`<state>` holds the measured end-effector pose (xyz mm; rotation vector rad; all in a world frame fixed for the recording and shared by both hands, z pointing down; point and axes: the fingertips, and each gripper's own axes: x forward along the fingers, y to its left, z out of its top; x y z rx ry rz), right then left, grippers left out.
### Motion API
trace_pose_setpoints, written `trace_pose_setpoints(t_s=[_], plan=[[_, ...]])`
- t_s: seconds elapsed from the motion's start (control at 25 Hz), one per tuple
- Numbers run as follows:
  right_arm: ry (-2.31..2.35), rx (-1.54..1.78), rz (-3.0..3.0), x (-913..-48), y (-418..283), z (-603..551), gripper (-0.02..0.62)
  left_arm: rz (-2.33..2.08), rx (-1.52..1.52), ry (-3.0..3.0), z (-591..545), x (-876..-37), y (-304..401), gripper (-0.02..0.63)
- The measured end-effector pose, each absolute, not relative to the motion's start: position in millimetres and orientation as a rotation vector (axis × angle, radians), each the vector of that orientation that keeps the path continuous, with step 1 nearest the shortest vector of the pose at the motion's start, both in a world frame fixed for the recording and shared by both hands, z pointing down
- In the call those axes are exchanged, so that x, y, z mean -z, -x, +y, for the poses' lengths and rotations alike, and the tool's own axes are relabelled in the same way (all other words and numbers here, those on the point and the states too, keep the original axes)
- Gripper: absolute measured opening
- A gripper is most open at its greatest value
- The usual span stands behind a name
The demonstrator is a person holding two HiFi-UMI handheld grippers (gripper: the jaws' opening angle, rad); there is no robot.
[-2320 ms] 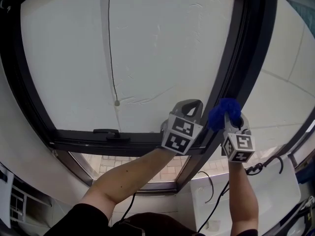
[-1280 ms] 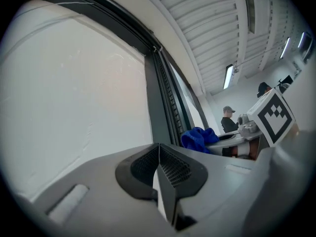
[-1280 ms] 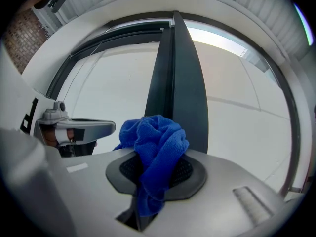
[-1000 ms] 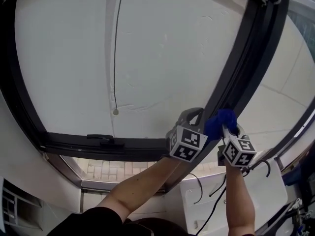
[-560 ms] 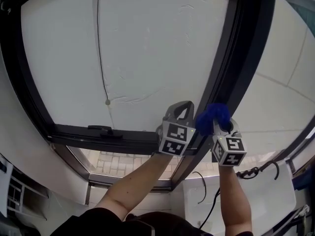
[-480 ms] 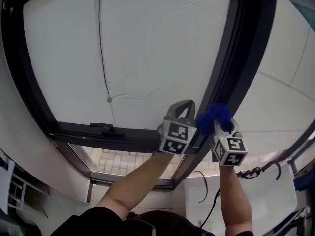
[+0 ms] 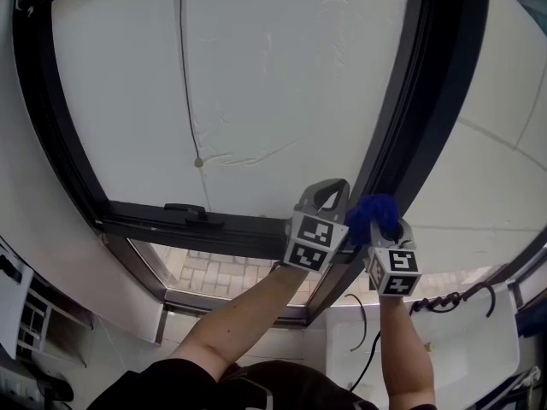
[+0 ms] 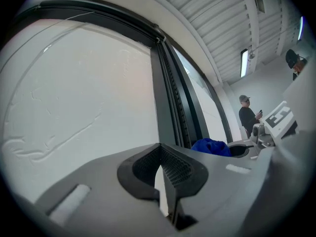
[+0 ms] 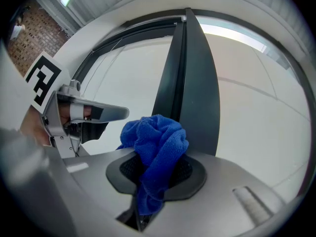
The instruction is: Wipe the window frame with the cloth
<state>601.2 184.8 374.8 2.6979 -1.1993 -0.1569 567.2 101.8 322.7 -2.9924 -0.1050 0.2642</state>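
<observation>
A bunched blue cloth (image 7: 373, 214) (image 9: 157, 149) is clamped in my right gripper (image 7: 380, 229) (image 9: 155, 174), which is shut on it. The cloth sits against the dark vertical window frame post (image 7: 419, 118) (image 9: 190, 83), low down near its bottom corner. My left gripper (image 7: 329, 199) (image 8: 162, 169) is just left of the cloth, in front of the frosted pane (image 7: 273, 75), its jaws shut with nothing between them. In the left gripper view the cloth (image 8: 211, 146) shows to the right beside the post (image 8: 173, 98).
A black bottom rail with a handle (image 7: 188, 210) runs along the pane's lower edge. A thin cord with a small bead (image 7: 198, 162) hangs in front of the pane. White wall panels (image 7: 487, 195) lie right of the post. A person (image 8: 246, 118) stands far off.
Both grippers with the cloth have slid a little down the frame post, nearer the lower corner. The grip on the cloth is unchanged.
</observation>
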Motion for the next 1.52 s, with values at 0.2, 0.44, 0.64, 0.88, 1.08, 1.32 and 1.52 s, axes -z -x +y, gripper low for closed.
trace_pose_setpoints(t_s=[0.2,0.44,0.64,0.88,1.08,1.32,1.52], plan=[[-2.704,0.124,-1.208,-397,-602,185,0.080,-0.178,-0.251,2.995,107,-337,-565,-0.008],[-2.721,0.077,-1.213,-426,-604,185,0.080,-0.262,-0.196,2.991,110,-361,-565,-0.008],[-2.721,0.066,-1.215,-430,-604,185,0.080,-0.570,-0.207,2.979,131,-366,-562,-0.006],[-2.711,0.045,-1.228,-432,-603,184,0.080,-0.743,-0.261,2.906,134,-363,-556,-0.006],[-2.717,0.023,-1.247,-434,-602,184,0.080,-1.278,-0.260,2.823,157,-332,-537,-0.006],[-2.743,0.014,-1.226,-445,-600,184,0.081,-1.502,-0.237,2.725,173,-310,-535,-0.006],[-2.708,-0.071,-1.207,-482,-603,183,0.081,-1.541,-0.200,2.651,184,-308,-534,-0.006]])
